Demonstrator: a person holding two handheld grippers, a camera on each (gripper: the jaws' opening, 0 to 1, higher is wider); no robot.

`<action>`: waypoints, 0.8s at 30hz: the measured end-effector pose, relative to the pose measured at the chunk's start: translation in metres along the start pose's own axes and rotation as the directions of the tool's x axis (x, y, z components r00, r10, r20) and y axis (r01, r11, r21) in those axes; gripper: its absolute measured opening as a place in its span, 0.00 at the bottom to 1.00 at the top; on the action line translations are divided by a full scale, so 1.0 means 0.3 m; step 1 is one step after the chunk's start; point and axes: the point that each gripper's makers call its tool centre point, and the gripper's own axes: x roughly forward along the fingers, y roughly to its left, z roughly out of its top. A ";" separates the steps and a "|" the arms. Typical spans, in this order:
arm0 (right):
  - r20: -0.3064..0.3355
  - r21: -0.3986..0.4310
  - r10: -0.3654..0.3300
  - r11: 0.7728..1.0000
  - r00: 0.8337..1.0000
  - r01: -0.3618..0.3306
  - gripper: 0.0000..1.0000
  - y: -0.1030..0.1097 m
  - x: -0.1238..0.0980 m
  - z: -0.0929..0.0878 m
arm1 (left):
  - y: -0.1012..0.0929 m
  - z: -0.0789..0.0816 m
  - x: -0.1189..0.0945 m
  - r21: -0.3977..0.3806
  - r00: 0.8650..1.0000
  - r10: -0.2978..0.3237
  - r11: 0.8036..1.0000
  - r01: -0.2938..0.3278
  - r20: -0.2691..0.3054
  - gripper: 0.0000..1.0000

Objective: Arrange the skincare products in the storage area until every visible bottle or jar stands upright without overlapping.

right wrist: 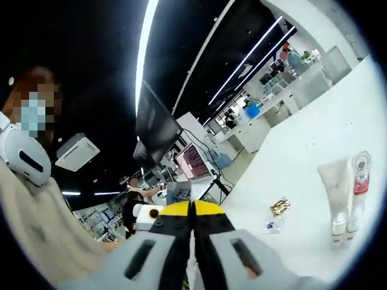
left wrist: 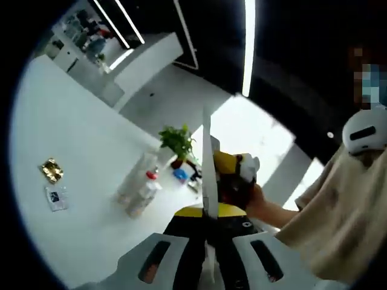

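Both tools are raised well above the white bench (left wrist: 72, 151) and neither has come to the products. The left tool (left wrist: 207, 266) has its jaws drawn together with only a thin sliver between them; a thin pale blade-like strip rises from that line, and I cannot tell whether it is something nipped or part of the tool itself. The right tool (right wrist: 192, 260) has its jaws pressed together and carries nothing visible. In the left gripper view the right tool also shows, yellow and black, gripped in the person's hand (left wrist: 261, 199). The skincare products lie together out on the bench, away from its edges: a soft pale tube (right wrist: 336, 199) and a slim bottle with a red cap (right wrist: 360, 187) side by side, both on their sides, not upright. A gold foil sachet (right wrist: 279, 206) and a small clear packet (right wrist: 270, 226) rest apart from them. The tube looks light and squashy, likely to fold if pinched mid-body, so taking it near its stiff cap end seems wiser. The bottle appears rigid, smooth and probably slippery; a hold across its middle would steady it best for standing.
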 end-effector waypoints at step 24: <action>0.060 0.144 0.093 0.984 0.994 -0.101 0.14 0.058 0.045 -0.079 | -0.040 0.172 -0.028 -0.057 0.983 -0.075 0.995 0.086 0.167 0.00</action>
